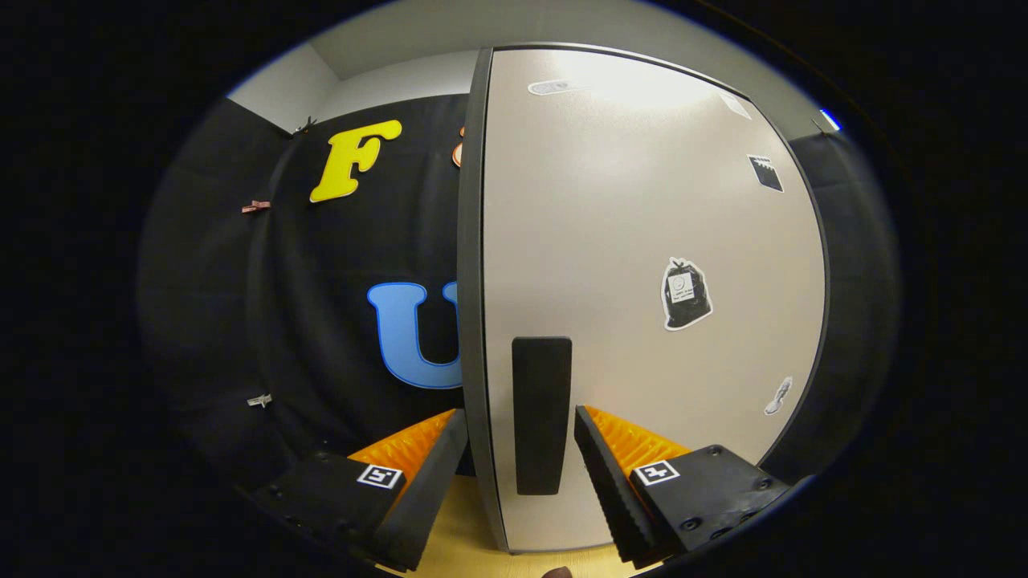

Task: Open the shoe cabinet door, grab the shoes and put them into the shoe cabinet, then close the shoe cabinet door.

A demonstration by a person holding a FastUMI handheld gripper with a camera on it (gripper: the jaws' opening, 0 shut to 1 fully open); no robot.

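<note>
The gripper faced the shoe cabinet door squarely, with its fingers spread apart and pinching nothing. The black upright handle stood between the fingers, near the door's dark free edge; the left finger lay beyond that edge, the right in front of the pale panel. Whether the door was fully shut or slightly ajar could not be determined. Judged step: securing the handle to swing the door. To do it well, the fingers should close evenly on both handle flanks, then pull along the hinge arc without twisting. The gripper was held level and pointed straight ahead, low over the pale wooden worktop. A black sticker marked the panel.
</note>
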